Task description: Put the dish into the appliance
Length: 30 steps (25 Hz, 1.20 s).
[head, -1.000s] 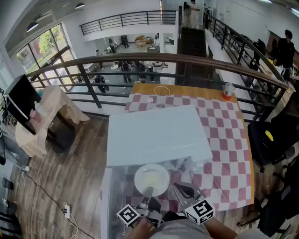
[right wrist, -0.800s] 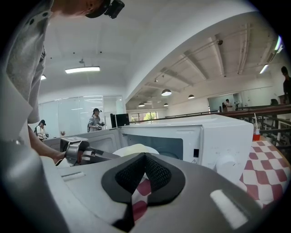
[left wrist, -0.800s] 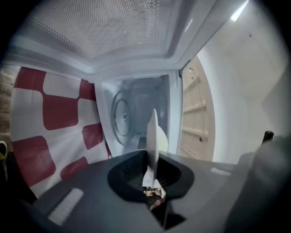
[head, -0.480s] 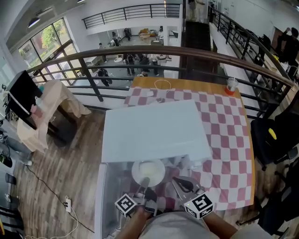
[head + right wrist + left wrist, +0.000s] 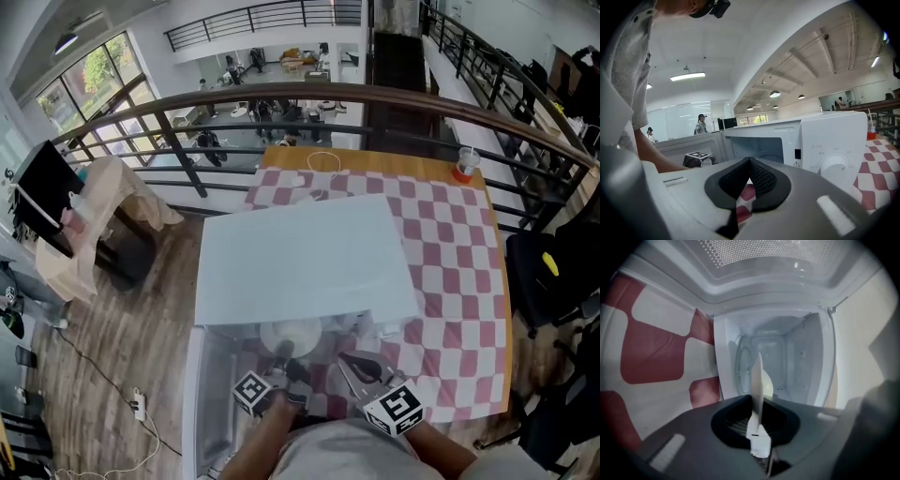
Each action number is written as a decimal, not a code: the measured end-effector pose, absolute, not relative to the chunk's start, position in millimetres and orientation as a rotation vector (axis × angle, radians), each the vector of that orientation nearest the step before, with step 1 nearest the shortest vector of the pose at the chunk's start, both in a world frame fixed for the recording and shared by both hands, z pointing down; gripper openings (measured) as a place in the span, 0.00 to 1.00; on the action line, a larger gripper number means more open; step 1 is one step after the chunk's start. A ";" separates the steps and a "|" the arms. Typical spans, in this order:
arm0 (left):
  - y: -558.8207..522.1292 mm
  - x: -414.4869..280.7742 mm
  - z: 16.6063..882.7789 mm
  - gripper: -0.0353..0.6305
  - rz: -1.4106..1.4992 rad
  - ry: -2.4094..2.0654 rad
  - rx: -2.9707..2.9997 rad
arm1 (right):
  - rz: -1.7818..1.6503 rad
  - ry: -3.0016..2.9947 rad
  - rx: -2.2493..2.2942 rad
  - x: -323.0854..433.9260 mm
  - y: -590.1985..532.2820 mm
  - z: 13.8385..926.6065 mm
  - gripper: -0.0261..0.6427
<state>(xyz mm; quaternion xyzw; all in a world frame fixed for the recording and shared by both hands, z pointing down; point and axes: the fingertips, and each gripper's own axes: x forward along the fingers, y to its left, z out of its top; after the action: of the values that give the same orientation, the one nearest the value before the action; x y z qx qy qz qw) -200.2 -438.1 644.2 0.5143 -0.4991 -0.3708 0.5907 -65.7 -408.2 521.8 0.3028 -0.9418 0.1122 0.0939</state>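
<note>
Sliding forward, the left gripper (image 5: 284, 356), clamped on the dish (image 5: 289, 335), has carried it into the microwave (image 5: 300, 262) mouth; right gripper (image 5: 352, 364) waits beside, seemingly closed and empty. Nearly placed.

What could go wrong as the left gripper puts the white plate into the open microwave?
The white round plate is pinched only at its rim by the left gripper, so it might slip or tilt. Its far edge could also knock the opening frame of the white microwave oven on entry.
</note>
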 end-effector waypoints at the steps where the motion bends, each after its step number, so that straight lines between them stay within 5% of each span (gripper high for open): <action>1: -440.1 -201.4 648.2 0.09 -0.865 -1.167 1.185 | 0.337 -2.794 0.899 -65.0 -408.7 522.5 0.04; 30: -469.9 -204.9 668.3 0.13 -0.738 -1.254 1.208 | 0.386 -2.814 0.967 -49.7 -413.4 523.6 0.04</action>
<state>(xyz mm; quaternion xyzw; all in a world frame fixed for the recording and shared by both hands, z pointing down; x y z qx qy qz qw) -204.9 -469.9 668.3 0.5178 -0.5377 -0.3164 0.5854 -49.7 -413.4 523.6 0.3216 -0.9354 0.1285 0.0706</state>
